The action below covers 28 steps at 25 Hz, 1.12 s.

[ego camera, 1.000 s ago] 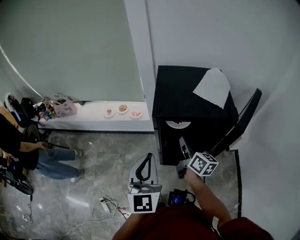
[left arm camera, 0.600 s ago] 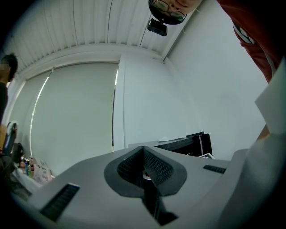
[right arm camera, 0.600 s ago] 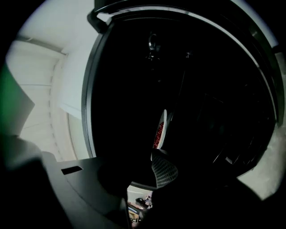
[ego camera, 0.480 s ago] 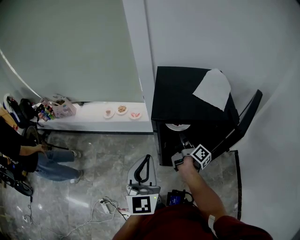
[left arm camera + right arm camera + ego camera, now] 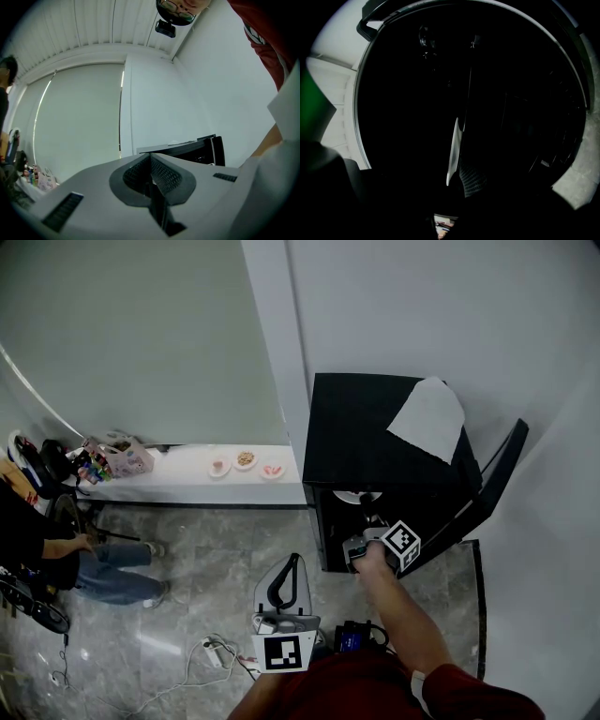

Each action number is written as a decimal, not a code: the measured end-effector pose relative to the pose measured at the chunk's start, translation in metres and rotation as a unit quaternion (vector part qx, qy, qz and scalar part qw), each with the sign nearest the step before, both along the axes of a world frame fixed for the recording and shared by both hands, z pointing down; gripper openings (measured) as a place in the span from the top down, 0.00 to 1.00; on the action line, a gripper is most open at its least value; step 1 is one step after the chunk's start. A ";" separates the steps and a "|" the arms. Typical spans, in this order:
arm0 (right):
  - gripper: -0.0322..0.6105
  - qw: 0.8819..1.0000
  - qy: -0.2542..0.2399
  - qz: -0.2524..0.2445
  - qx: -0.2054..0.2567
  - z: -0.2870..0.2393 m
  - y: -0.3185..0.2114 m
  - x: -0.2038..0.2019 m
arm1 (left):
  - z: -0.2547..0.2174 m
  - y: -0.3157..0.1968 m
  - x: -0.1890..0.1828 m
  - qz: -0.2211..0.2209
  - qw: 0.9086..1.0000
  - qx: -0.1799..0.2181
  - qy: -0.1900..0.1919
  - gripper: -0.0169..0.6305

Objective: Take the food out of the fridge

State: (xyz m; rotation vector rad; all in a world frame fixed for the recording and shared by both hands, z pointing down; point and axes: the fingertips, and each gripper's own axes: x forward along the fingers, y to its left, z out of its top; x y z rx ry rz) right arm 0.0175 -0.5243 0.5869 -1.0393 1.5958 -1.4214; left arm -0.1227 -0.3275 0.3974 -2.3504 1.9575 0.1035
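Observation:
A black mini fridge (image 5: 375, 437) stands open against the white wall, its door (image 5: 489, 482) swung out to the right. A white plate (image 5: 359, 495) sits on its upper shelf. My right gripper (image 5: 372, 521) reaches into the opening just below that plate. In the right gripper view the interior is dark. There the plate (image 5: 453, 150) shows edge-on, with one ribbed pad (image 5: 472, 180) against its rim, and the right gripper (image 5: 457, 180) looks shut on it. My left gripper (image 5: 286, 582) hangs low over the floor, shut and holding nothing (image 5: 151, 180).
A white sheet of paper (image 5: 427, 418) lies on the fridge top. A low white ledge (image 5: 187, 486) to the left carries three small dishes (image 5: 246, 458) and bags (image 5: 117, 454). A person (image 5: 56, 559) sits at far left. A power strip and cables (image 5: 211, 650) lie on the marble floor.
My right gripper has moved up and forward into the fridge opening, reaching the plate. The left gripper has stayed low, drifting slightly.

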 end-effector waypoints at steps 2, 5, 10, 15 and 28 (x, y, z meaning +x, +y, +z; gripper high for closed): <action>0.83 1.000 0.001 0.001 -0.002 0.001 -0.002 -0.001 | 0.001 -0.001 0.000 0.000 1.000 -0.001 0.000 0.95; 0.83 1.000 -0.003 0.002 -0.003 0.001 -0.004 -0.002 | 0.002 -0.001 -0.001 -0.001 1.000 -0.002 0.001 0.95; 0.86 1.000 -0.018 0.006 -0.017 0.001 -0.004 -0.002 | 0.000 -0.003 0.000 0.002 1.000 0.000 0.000 0.95; 0.89 0.999 -0.027 0.008 -0.033 0.003 0.000 -0.001 | 0.001 -0.003 -0.001 0.002 1.000 -0.002 0.002 0.95; 0.90 0.998 -0.039 0.008 -0.047 -0.008 0.025 0.002 | 0.003 -0.004 0.006 0.013 1.000 -0.003 0.003 0.95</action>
